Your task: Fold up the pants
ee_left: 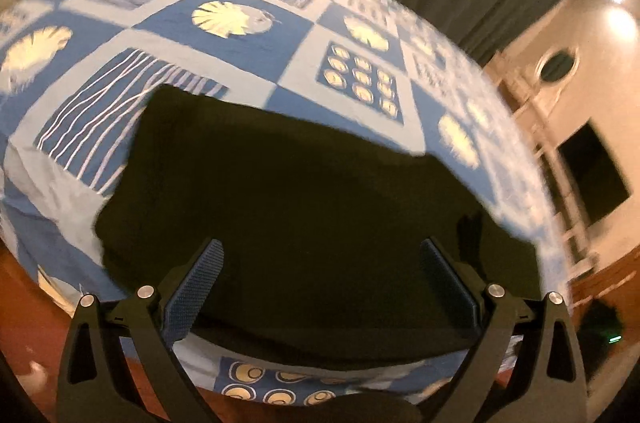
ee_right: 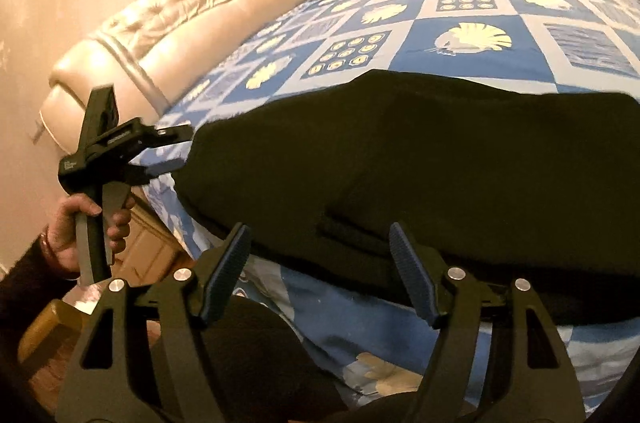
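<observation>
Both tongs stand open and empty: left gripper point(ee_left: 320, 275) and right gripper point(ee_right: 320, 263) hover over the dark folded fabric pants point(ee_right: 420, 159), which lie flat near the blue shell-patterned bedspread point(ee_right: 480, 35) edge, apparently released for repositioning.

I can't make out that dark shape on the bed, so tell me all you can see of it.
It is a pair of black pants, soft matte cloth, folded into a broad flat block with a thicker band along its near edge. It lies on the blue and white patterned bedspread, close to the bed's near edge. Both claws, left and right, stand open just before it, neither pinching it.
</observation>
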Available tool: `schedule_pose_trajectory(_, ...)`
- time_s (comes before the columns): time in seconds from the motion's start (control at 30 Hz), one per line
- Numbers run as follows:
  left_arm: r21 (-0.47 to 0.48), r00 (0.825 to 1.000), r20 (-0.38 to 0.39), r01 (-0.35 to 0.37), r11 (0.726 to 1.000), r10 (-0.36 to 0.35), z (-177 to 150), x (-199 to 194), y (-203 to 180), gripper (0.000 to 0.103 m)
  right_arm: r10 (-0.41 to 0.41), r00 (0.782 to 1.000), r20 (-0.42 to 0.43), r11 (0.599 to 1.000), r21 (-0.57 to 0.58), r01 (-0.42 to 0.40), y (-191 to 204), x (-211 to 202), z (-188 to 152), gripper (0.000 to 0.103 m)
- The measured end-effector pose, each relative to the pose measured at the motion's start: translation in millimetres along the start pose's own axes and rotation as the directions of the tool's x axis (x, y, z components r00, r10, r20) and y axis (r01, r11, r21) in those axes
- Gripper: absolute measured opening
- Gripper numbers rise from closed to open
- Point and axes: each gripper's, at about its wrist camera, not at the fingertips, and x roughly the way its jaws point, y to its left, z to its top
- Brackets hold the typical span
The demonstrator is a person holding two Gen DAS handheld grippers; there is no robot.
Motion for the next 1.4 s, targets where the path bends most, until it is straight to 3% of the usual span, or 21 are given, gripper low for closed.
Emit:
schedule_pose_trajectory(0.1,-0.102,0.995,0.040,0.092,0.991,-0.088,9.1,-19.8,37.3,0.097,0.009,1.000,0.005,0.999,0.035,-0.009,-6.2,-1.3,-1.6,0.073)
schedule_pose_trajectory(0.23,-0.258,0.981,0.081,0.192,0.947,-0.177,20.4,-34.0,97.2,0.097,0.010,1.000,0.007,0.998,0.057,-0.010,-11.1,-1.1,-1.9,0.073)
schedule_pose_trajectory(0.37,-0.353,0.969,0.056,0.243,0.904,-0.239,30.4,-25.1,137.1,0.097,0.009,1.000,-0.008,0.997,0.073,-0.008,-14.5,2.8,-3.0,0.074)
schedule_pose_trajectory(0.43,-0.370,0.957,0.026,0.277,0.887,-0.288,35.1,-14.5,148.6,0.097,0.011,1.000,-0.014,0.996,0.088,-0.010,-17.1,4.0,-3.6,0.074)
schedule_pose_trajectory(0.67,-0.348,0.910,-0.094,0.350,0.870,-0.404,45.6,27.3,149.5,0.097,0.015,1.000,-0.023,0.992,0.128,-0.012,-24.4,6.2,-4.5,0.074)
schedule_pose_trajectory(0.77,-0.385,0.858,-0.071,0.446,0.808,-0.508,44.2,31.2,154.5,0.097,0.014,1.000,-0.027,0.992,0.127,-0.011,-23.3,7.1,-5.4,0.075)
schedule_pose_trajectory(0.83,-0.427,0.797,-0.058,0.524,0.737,-0.601,39.1,36.1,156.8,0.097,0.016,0.999,-0.030,0.991,0.132,-0.012,-24.2,8.3,-4.7,0.075)
schedule_pose_trajectory(0.87,-0.427,0.788,-0.060,0.534,0.730,-0.612,37.1,38.2,157.0,0.097,0.017,0.999,-0.031,0.991,0.134,-0.013,-24.2,8.3,-5.4,0.075)
schedule_pose_trajectory(1.1,-0.388,0.807,-0.062,0.522,0.760,-0.587,35.6,37.8,147.1,0.096,0.022,0.999,-0.038,0.989,0.149,-0.016,-27.1,11.0,-5.1,0.075)
schedule_pose_trajectory(1.13,-0.366,0.818,-0.074,0.510,0.778,-0.571,36.0,35.2,142.8,0.085,0.021,0.999,-0.038,0.989,0.150,-0.016,-27.0,10.9,-5.8,0.075)
schedule_pose_trajectory(1.17,-0.340,0.836,-0.096,0.483,0.807,-0.541,36.3,34.2,138.3,0.045,0.022,0.999,-0.038,0.989,0.150,-0.016,-27.9,11.0,-5.3,0.075)
schedule_pose_trajectory(1.2,-0.322,0.858,-0.129,0.439,0.839,-0.498,35.7,37.1,141.6,0.021,0.023,0.999,-0.039,0.988,0.151,-0.016,-28.2,11.2,-5.3,0.075)
schedule_pose_trajectory(1.23,-0.331,0.876,-0.162,0.386,0.861,-0.455,33.2,40.5,146.7,0.014,0.024,0.999,-0.040,0.988,0.153,-0.018,-28.8,11.6,-5.2,0.075)
schedule_pose_trajectory(1.3,-0.371,0.874,-0.157,0.379,0.848,-0.460,30.3,43.2,152.8,0.014,0.029,0.999,-0.041,0.987,0.161,-0.023,-30.7,12.2,-5.1,0.075)
schedule_pose_trajectory(1.4,-0.368,0.883,-0.151,0.367,0.855,-0.444,31.4,40.2,150.2,0.013,0.038,0.999,-0.035,0.985,0.171,-0.032,-32.9,11.9,-5.5,0.075)
